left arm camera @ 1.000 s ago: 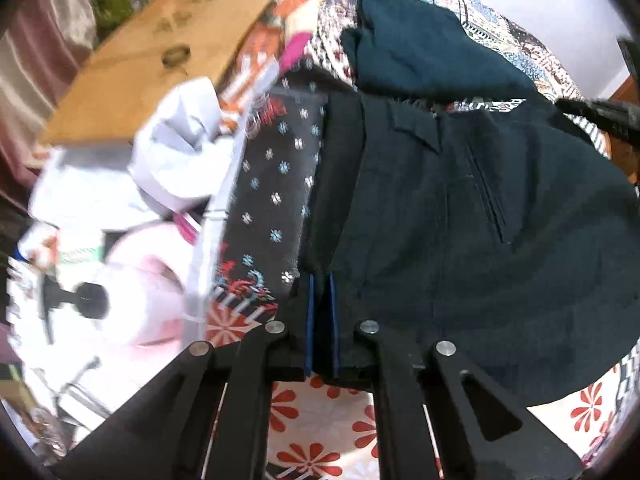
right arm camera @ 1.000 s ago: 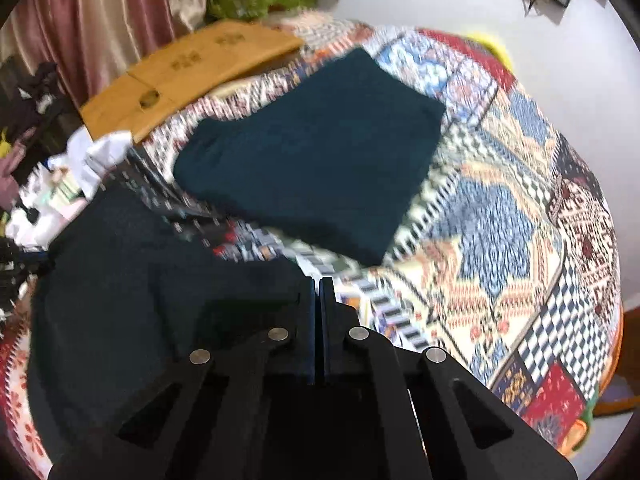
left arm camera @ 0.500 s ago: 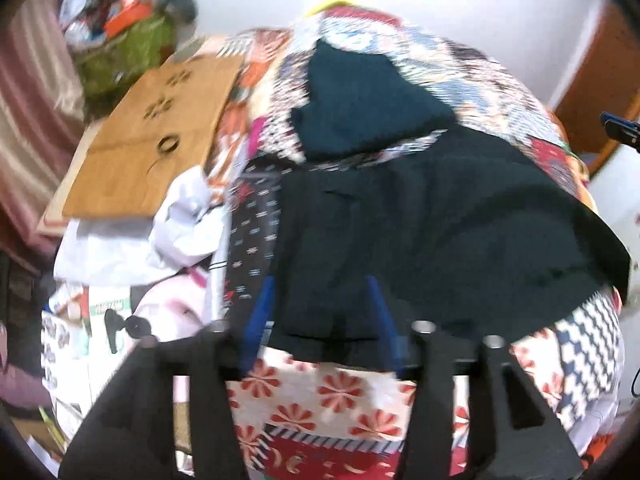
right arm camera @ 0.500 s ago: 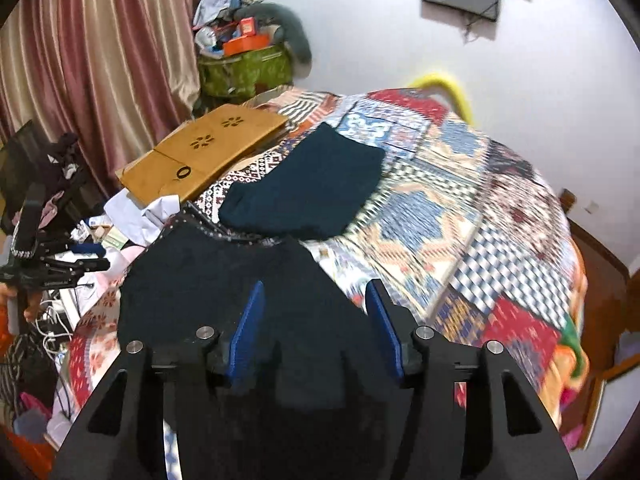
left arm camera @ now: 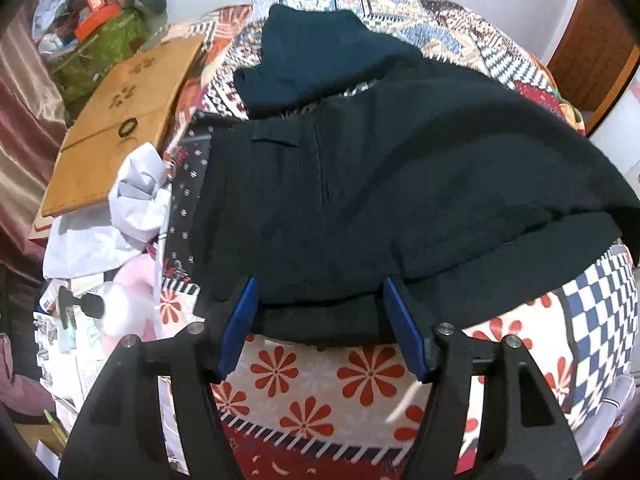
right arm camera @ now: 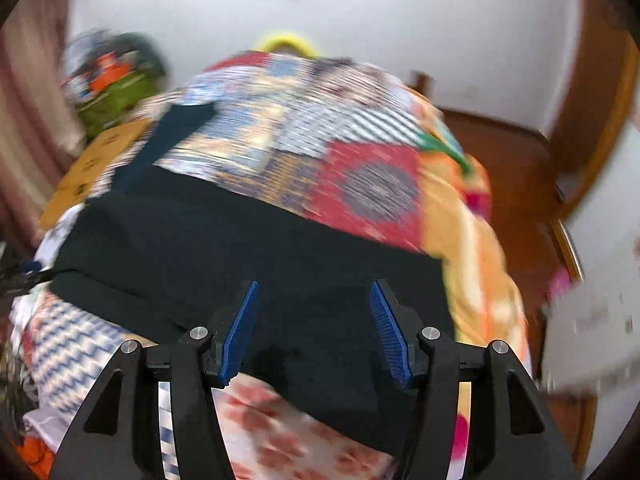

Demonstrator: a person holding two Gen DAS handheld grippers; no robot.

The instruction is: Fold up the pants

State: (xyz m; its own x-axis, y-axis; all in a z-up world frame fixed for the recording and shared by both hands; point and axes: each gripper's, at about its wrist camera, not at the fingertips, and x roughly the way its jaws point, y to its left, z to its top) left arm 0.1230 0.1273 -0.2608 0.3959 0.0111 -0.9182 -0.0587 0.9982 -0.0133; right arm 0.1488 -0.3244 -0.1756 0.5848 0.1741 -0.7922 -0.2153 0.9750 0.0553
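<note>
Left gripper [left arm camera: 318, 322] released, fingers spread; pants [left arm camera: 400, 184] edge lies between them. Right gripper [right arm camera: 314, 326] likewise spread over pants, gripping nothing.

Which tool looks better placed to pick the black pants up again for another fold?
Probably the left tool: it is open with the waistband edge of the black pants lying between its fingers. The right tool is open too, but its view is blurred.

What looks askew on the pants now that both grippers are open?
The black pants lie folded over, but the layers do not line up: a lower layer sticks out past the upper one along the near edge, on the patterned bedspread. Both the left gripper and the right gripper are open.
</note>
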